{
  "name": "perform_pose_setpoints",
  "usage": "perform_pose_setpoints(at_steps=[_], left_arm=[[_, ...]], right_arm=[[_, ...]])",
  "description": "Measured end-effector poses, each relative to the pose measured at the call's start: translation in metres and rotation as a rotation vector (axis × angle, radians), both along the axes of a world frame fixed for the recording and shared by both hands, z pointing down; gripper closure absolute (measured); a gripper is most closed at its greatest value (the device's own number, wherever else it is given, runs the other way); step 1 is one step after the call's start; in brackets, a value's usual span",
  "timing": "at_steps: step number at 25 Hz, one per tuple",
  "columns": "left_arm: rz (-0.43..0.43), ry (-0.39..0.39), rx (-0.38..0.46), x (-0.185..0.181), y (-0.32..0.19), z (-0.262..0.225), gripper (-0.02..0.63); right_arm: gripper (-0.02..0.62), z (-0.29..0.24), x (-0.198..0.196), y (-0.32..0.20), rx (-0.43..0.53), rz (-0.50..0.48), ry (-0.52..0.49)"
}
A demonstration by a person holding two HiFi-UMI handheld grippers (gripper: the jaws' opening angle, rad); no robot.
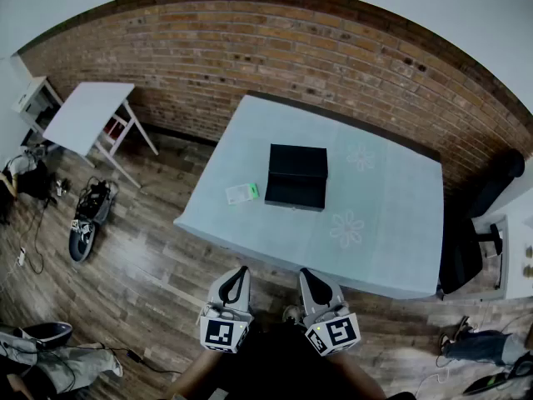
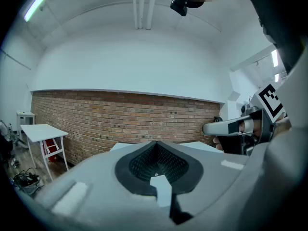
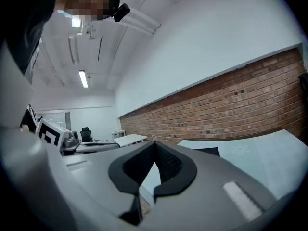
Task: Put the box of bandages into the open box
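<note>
The small white and green box of bandages (image 1: 242, 193) lies flat on the pale blue table (image 1: 391, 240), just left of the open black box (image 1: 296, 177), whose lid stands up at its far side. Both grippers hang low by the person's body, short of the table's near edge. My left gripper (image 1: 241, 273) is shut with nothing in it, and its jaws (image 2: 156, 150) meet in a closed tip. My right gripper (image 1: 306, 275) is shut and empty as well (image 3: 155, 153). The black box (image 3: 208, 151) peeks over the right jaws.
A white folding table (image 1: 87, 115) stands at the far left by the brick wall (image 1: 333, 48). Shoes (image 1: 83, 223) and cables lie on the wooden floor. A black chair (image 1: 479, 215) stands right of the table. Clothing (image 1: 50, 361) lies at the lower left.
</note>
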State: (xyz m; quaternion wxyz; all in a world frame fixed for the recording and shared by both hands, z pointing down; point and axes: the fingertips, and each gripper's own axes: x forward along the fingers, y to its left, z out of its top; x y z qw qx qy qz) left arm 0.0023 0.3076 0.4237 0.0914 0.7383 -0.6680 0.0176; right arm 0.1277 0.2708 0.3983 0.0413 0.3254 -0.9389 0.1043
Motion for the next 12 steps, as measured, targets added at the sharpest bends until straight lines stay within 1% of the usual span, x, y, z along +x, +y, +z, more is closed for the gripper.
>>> perform_pose_setpoints(at_steps=[3,8,12], left_arm=[[0.004,-0.012,0.023,-0.0029,-0.0017,-0.0008,0.607],[0.004,0.001,0.023,-0.0011,0.0000,-0.0049,0.607],[0.008,-0.008,0.020,-0.0016,0.0025,0.0016,0.607]], right_arm=[[0.595,-0.0014,-0.0036,-0.0011,0.002,-0.002,0.000],[0.595,-0.0008,-0.0019,0.0014,0.002,-0.001,-0.002],[0.594,-0.0048,0.0010,-0.0014,-0.021,0.023,-0.059]])
